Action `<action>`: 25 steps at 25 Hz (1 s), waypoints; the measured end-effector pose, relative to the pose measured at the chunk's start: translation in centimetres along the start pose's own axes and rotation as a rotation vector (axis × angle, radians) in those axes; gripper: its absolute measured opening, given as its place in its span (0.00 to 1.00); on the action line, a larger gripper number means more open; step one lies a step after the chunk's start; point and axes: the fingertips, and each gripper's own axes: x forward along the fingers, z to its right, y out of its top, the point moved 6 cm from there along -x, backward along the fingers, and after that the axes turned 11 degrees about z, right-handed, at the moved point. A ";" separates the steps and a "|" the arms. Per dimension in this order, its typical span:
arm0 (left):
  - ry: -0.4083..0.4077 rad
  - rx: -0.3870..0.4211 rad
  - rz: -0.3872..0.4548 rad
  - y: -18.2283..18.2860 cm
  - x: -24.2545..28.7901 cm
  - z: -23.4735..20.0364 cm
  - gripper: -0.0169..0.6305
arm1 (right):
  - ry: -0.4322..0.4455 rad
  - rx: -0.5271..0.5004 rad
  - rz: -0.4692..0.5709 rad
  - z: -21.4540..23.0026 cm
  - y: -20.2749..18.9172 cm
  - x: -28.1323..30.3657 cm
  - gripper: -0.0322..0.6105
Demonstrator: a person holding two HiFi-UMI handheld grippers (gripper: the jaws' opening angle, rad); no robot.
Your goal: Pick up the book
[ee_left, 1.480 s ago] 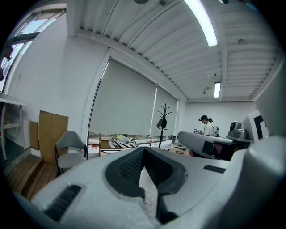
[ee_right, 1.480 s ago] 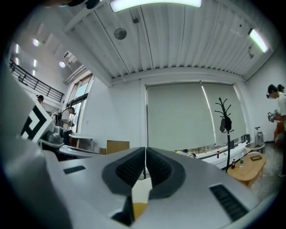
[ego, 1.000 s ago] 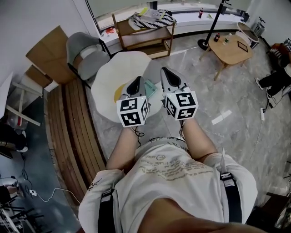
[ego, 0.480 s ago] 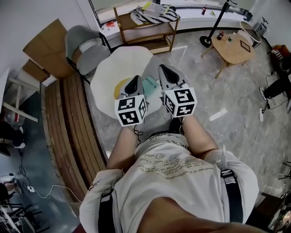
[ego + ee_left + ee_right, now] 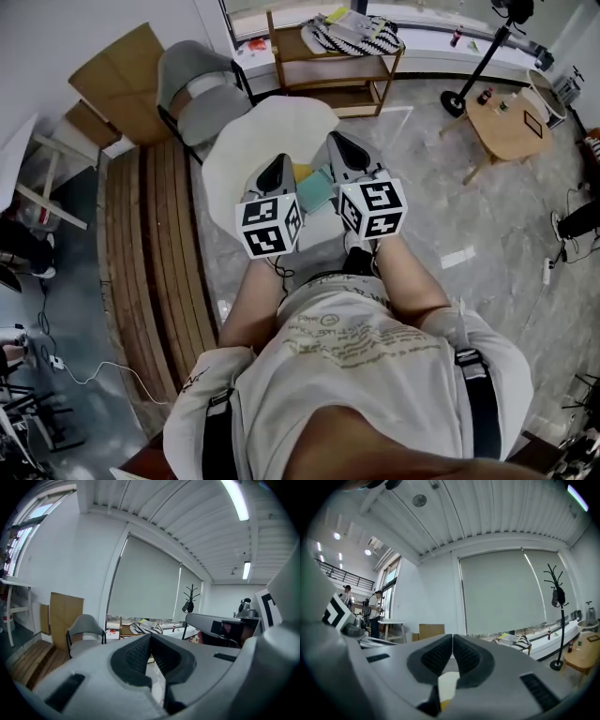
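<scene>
- Head view shows your left gripper [image 5: 279,164] and right gripper [image 5: 337,142] side by side over the white table [image 5: 248,145], both pairs of jaws pressed together on nothing.
- The teal book [image 5: 316,190] lies on that table between them.
- Beyond stand a grey chair [image 5: 202,89] and a wooden shelf [image 5: 328,66].

White printed T-shirt [image 5: 361,352], black straps [image 5: 475,403]; grey left claw [image 5: 278,163] and right claw [image 5: 336,142] bear marker cubes [image 5: 272,226].
</scene>
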 end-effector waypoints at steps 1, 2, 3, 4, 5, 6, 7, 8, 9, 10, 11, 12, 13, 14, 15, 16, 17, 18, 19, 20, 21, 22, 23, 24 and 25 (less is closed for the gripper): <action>0.004 0.001 0.000 0.0 0.6 0.0 0.06 | 0.009 0.009 -0.001 0.5 -0.2 0.6 0.10; 0.009 0.001 0.000 0.1 1.3 -0.1 0.06 | 0.020 0.018 -0.004 0.9 -0.4 1.3 0.10; 0.015 0.001 -0.001 0.2 2.0 -0.3 0.06 | 0.030 0.028 -0.006 1.4 -0.5 2.1 0.10; 0.023 0.000 -0.001 0.3 2.6 -0.5 0.06 | 0.039 0.036 -0.007 1.8 -0.6 2.9 0.10; 0.031 0.000 0.000 0.5 3.2 -0.7 0.06 | 0.047 0.043 -0.004 2.2 -0.6 3.7 0.10; 0.039 0.001 0.003 0.7 3.9 -0.9 0.06 | 0.054 0.047 0.003 2.6 -0.4 4.4 0.10; 0.048 0.004 0.006 1.0 4.6 -1.1 0.06 | 0.060 0.049 0.011 3.1 -0.3 5.3 0.10; 0.056 0.008 0.008 1.1 5.3 -1.2 0.06 | 0.066 0.051 0.017 3.7 -0.3 6.1 0.10; 0.061 0.010 0.007 1.2 6.1 -1.3 0.06 | 0.071 0.055 0.020 4.3 -0.3 6.9 0.10; 0.065 0.009 0.005 1.2 6.9 -1.2 0.06 | 0.077 0.058 0.020 4.9 -0.4 7.6 0.10; 0.068 0.007 0.002 1.1 7.7 -1.0 0.06 | 0.085 0.060 0.018 5.5 -0.5 8.3 0.10; 0.071 0.005 0.001 1.0 8.5 -0.9 0.06 | 0.093 0.060 0.016 6.0 -0.6 8.8 0.10; 0.076 0.004 0.000 1.0 9.2 -0.8 0.06 | 0.103 0.061 0.014 6.5 -0.7 9.4 0.10; 0.084 0.005 0.000 1.0 9.9 -0.8 0.06 | 0.114 0.063 0.014 7.0 -0.7 10.0 0.10; 0.094 0.006 -0.001 1.1 10.5 -0.8 0.06 | 0.125 0.067 0.013 7.5 -0.8 10.6 0.10; 0.104 0.007 -0.001 1.2 11.1 -0.7 0.06 | 0.134 0.072 0.012 8.0 -0.8 11.2 0.10; 0.116 0.008 -0.002 1.2 11.7 -0.7 0.06 | 0.141 0.078 0.011 8.6 -0.8 11.8 0.10; 0.127 0.006 -0.003 1.2 12.4 -0.7 0.06 | 0.147 0.084 0.010 9.2 -0.9 12.4 0.10; 0.138 0.003 -0.005 1.2 13.0 -0.7 0.06 | 0.154 0.090 0.008 9.8 -1.0 13.0 0.10; 0.149 -0.001 -0.008 1.1 13.6 -0.7 0.06 | 0.162 0.096 0.005 10.3 -1.2 13.5 0.10; 0.161 -0.005 -0.011 1.0 14.2 -0.6 0.06 | 0.171 0.103 0.000 10.9 -1.4 14.0 0.10; 0.172 -0.008 -0.015 0.8 14.8 -0.4 0.06 | 0.181 0.110 -0.006 11.4 -1.7 14.5 0.10; 0.184 -0.011 -0.021 0.5 15.3 -0.3 0.06 | 0.192 0.116 -0.014 12.0 -2.0 14.8 0.10; 0.197 -0.013 -0.028 0.2 15.8 -0.1 0.06 | 0.204 0.123 -0.024 12.5 -2.3 15.2 0.10; 0.210 -0.017 -0.035 -0.1 16.4 0.0 0.06 | 0.218 0.129 -0.036 12.9 -2.7 15.5 0.10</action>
